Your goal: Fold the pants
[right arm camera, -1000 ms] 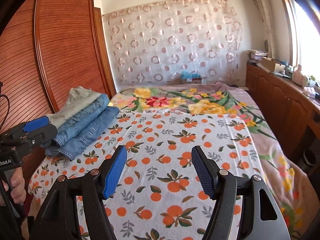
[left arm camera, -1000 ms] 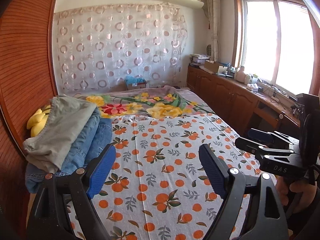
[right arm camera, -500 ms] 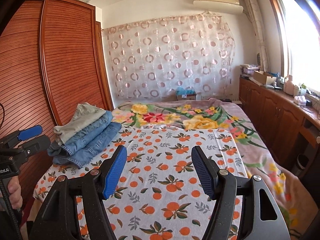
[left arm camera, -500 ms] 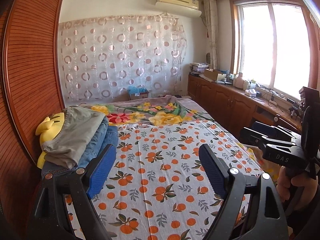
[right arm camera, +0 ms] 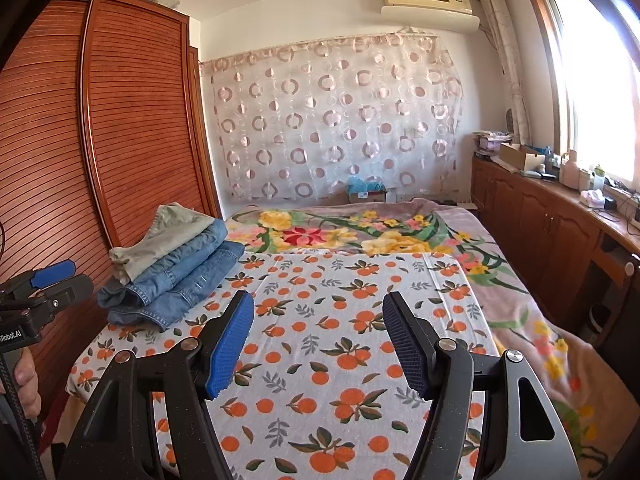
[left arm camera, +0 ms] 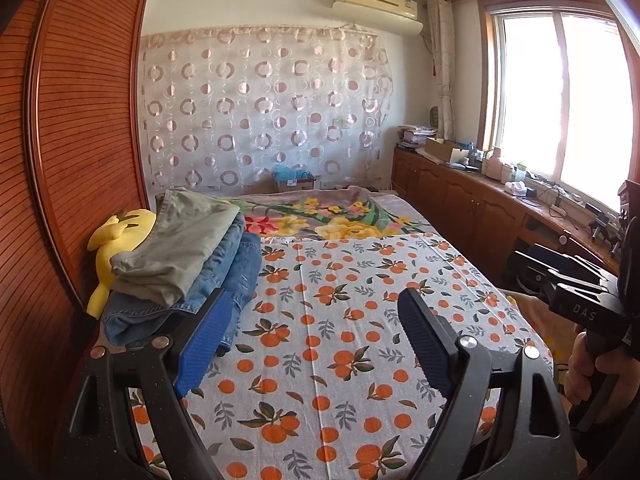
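1. While both claws, left gripper [left arm camera: 308, 344] and right gripper [right arm camera: 316, 344], hover wide and empty, folding looks finished (or unstarted).
2. Stacked pants [right arm camera: 172, 264] lie ahead-left; next reach there.

The left gripper [left arm camera: 316, 340] is holding its fingers [left arm camera: 204, 344] wide apart, with nothing between them. The right gripper [right arm camera: 318, 344] is doing the same. A hand [left arm camera: 586, 372] is gripping each handle.
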A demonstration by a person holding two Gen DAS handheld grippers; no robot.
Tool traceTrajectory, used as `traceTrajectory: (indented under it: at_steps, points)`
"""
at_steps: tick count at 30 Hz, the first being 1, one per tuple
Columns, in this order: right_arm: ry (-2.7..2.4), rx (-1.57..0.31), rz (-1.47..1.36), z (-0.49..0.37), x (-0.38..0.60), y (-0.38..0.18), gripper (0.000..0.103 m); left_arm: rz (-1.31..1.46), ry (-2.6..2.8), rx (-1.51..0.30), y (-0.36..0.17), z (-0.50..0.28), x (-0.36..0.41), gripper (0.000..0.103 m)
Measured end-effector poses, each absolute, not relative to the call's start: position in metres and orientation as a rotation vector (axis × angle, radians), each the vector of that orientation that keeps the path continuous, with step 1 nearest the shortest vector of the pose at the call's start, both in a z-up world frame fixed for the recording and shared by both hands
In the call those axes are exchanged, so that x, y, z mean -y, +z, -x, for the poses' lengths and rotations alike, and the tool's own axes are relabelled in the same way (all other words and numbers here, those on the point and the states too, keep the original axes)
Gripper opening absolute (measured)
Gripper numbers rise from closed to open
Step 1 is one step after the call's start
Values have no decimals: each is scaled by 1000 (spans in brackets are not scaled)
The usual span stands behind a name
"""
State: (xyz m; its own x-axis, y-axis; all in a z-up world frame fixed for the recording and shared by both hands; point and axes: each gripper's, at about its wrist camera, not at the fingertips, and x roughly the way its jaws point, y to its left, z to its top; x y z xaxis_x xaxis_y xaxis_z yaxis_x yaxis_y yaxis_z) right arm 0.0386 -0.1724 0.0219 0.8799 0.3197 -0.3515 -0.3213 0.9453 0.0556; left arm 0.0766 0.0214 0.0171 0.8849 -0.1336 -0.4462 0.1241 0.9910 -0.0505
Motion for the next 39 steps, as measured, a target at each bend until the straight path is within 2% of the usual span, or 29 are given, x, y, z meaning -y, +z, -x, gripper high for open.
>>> traceTrajectory:
  at_steps: [39]
  points:
    - [347,-350,14,-43,173,17,69,27,-122,-460,18,-75,-29,85]
